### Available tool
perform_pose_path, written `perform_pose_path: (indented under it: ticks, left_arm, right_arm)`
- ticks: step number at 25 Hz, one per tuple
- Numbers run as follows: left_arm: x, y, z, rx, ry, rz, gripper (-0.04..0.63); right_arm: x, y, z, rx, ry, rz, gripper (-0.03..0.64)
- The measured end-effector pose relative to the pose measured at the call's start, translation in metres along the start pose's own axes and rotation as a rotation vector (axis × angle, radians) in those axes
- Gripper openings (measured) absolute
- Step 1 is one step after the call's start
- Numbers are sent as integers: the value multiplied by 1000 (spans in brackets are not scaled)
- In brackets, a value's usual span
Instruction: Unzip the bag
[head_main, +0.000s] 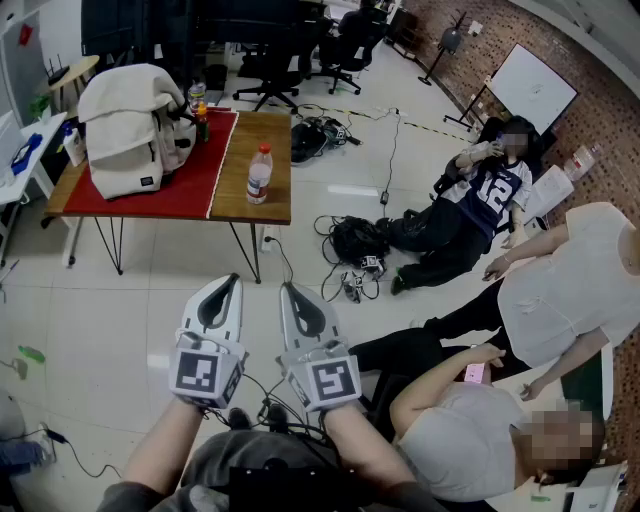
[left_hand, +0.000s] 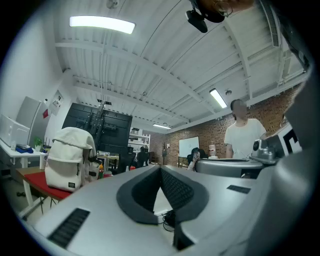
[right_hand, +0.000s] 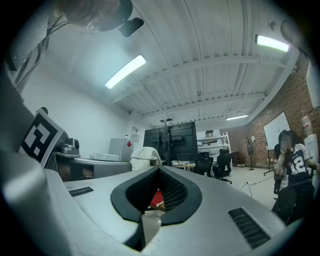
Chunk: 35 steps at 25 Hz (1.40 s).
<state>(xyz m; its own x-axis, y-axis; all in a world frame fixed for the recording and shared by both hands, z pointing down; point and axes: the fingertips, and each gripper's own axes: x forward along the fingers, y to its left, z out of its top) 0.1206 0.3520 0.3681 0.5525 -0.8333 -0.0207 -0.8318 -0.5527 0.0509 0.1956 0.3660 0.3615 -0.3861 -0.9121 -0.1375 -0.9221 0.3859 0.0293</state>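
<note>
A cream backpack (head_main: 130, 125) stands upright on the red mat at the left end of a wooden table (head_main: 262, 205), far ahead of both grippers. It also shows in the left gripper view as the backpack (left_hand: 70, 157) and, smaller, in the right gripper view as the backpack (right_hand: 145, 156). My left gripper (head_main: 232, 282) and right gripper (head_main: 287, 290) hang side by side low in the head view, over the tiled floor, both pointing at the table. Each has its jaws closed tip to tip with nothing between them. The bag's zip is too far away to make out.
A clear bottle with a red cap (head_main: 259, 173) stands at the table's right part, and a drink bottle (head_main: 200, 110) beside the bag. A black bag and cables (head_main: 360, 245) lie on the floor. One person (head_main: 470, 210) sits on the floor to the right, and two others are nearer at the lower right. Office chairs (head_main: 290, 50) stand behind the table.
</note>
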Motion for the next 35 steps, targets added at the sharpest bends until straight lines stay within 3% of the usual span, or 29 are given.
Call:
perform_pose_path:
  ticks: [15,23,29,35]
  left_arm:
    - [-18,44,2,-13,-10,-46,26]
    - [-33,77,0,-36,-24,12,26]
    - [-17,106,-10,-3,-10,52,26]
    - [41,142,-23,0,25,99,26]
  right_arm:
    - [-7,3,-12,25,14,-109,15]
    - [-15,-6,-14,21,27,-165,15]
    - [22,-17,-33,49,14,-153,15]
    - [89,-57,-54,74,0,-131,15]
